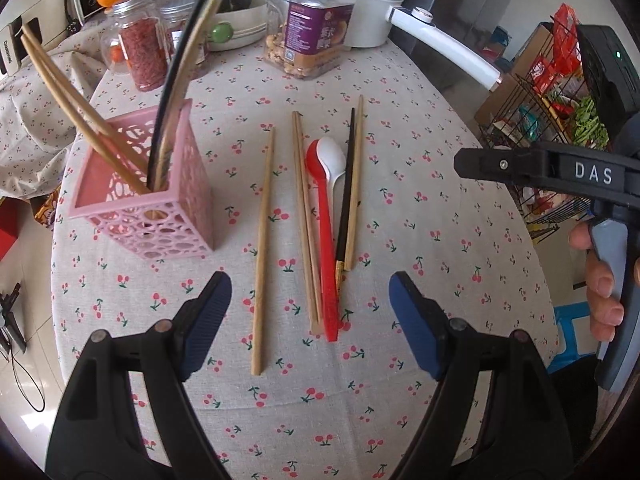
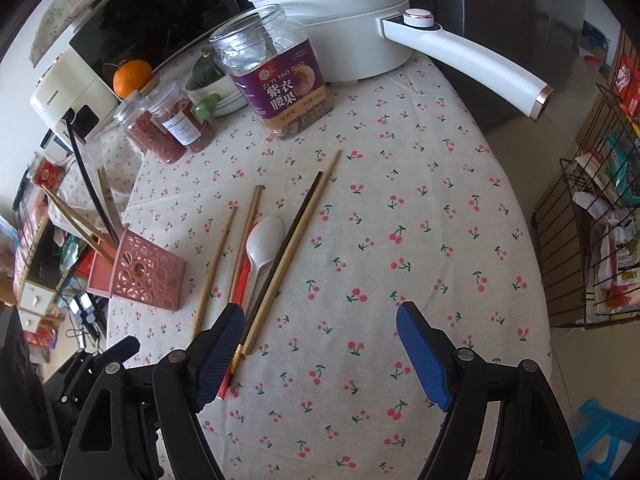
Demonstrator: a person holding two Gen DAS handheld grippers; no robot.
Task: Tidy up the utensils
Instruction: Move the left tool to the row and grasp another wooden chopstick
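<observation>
From the left wrist view, the left tongs [image 1: 310,312] stand wide and empty above loose chopsticks [image 1: 262,248] and a red spoon [image 1: 326,240] on the worktop [image 1: 420,240]; the pink holder [image 1: 148,196] stands left. From the right wrist view, the right tongs [image 2: 320,344] also gape empty, the white spoon [image 2: 262,244] lying ahead.

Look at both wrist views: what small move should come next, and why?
Probably lower the left gripper onto the lone chopstick and close. Both grippers are open and empty, the pink holder already has chopsticks standing in it, and this one lies apart from the pile by the spoons, nearest the holder, so it looks easiest to grasp cleanly.
</observation>
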